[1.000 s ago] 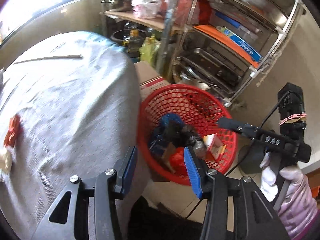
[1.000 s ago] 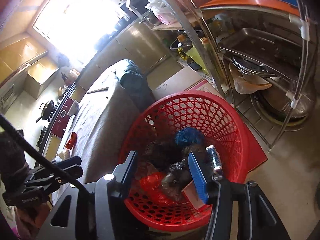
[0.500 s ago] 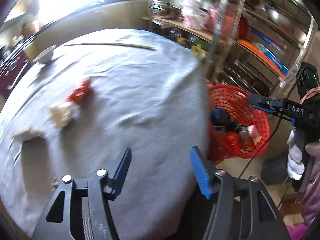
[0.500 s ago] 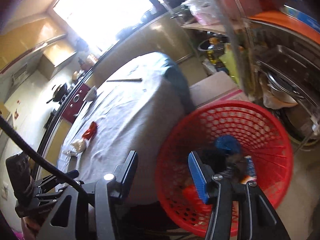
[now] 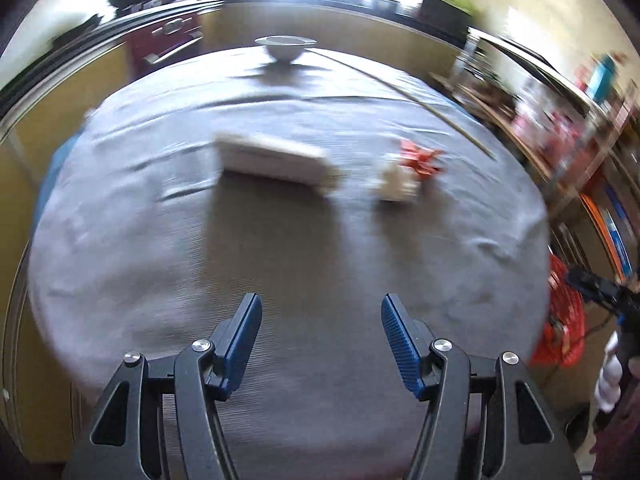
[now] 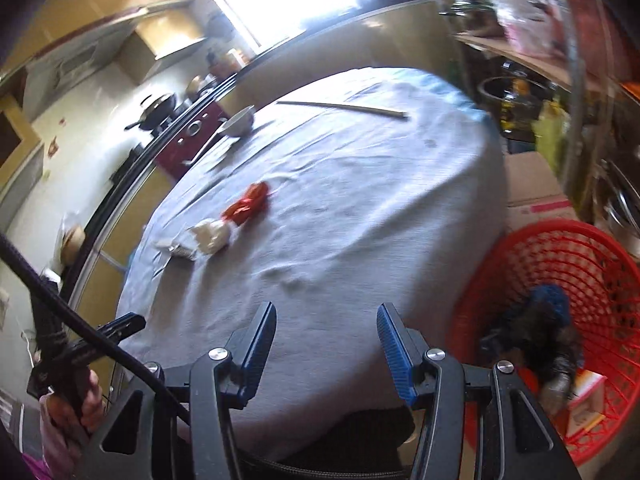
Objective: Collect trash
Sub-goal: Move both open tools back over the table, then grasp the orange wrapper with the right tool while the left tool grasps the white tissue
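Three scraps of trash lie on the cloth-covered surface (image 5: 280,280), all well ahead of the left gripper (image 5: 320,344), whose jaws stand wide with nothing between them. Straight ahead and a touch left of it sits a pale flat carton (image 5: 276,162). Ahead and to its right, a crumpled white wad (image 5: 396,184) lies against a red wrapper (image 5: 420,158).

From the right gripper (image 6: 326,350), jaws also apart and empty, the same red wrapper (image 6: 248,202) and white wad (image 6: 212,234) sit ahead and to its left. The red basket (image 6: 580,264), already partly filled, stands low off to its right, beside the surface (image 6: 360,200).

Handling looks easy. The wad and wrapper are probably light, soft and crushable, so a pinch across the bunched middle should hold. The wrapper may be slick foil; grab it where it is most crumpled. The carton looks stiffer and wider. Take it across its short side or by an end, since a flat face could slide on the cloth. Blur hides its exact edges.

Farther off, a white bowl (image 5: 285,47) and a long thin stick (image 6: 342,107) rest at the far side. Neither looks like the nearest pick.
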`<action>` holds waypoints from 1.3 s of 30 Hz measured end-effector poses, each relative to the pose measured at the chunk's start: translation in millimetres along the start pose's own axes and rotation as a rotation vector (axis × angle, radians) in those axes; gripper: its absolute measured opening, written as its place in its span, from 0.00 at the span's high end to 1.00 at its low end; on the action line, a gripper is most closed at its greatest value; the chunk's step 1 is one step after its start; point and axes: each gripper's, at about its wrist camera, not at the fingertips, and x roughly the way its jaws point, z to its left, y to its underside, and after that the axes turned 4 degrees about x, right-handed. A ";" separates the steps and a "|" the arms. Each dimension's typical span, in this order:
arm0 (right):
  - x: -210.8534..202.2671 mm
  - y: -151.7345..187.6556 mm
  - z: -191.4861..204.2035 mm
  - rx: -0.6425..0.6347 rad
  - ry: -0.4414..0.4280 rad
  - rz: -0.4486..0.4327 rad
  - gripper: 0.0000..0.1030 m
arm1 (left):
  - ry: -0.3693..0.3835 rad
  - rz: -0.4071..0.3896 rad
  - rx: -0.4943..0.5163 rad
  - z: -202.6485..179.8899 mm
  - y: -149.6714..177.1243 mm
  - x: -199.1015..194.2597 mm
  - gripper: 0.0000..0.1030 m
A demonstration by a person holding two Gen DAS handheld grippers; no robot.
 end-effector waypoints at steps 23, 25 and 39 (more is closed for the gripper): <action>46.4 28.6 113.6 -0.256 -0.020 0.138 0.45 | -0.042 -0.014 -0.119 65.9 34.7 -7.3 0.39; 49.8 31.6 123.6 -0.274 -0.020 0.150 0.45 | -0.030 -0.014 -0.122 67.8 37.1 -8.6 0.39; 92.9 47.3 195.5 -0.393 -0.020 0.240 0.45 | -0.053 -0.022 -0.085 90.9 50.7 -16.6 0.39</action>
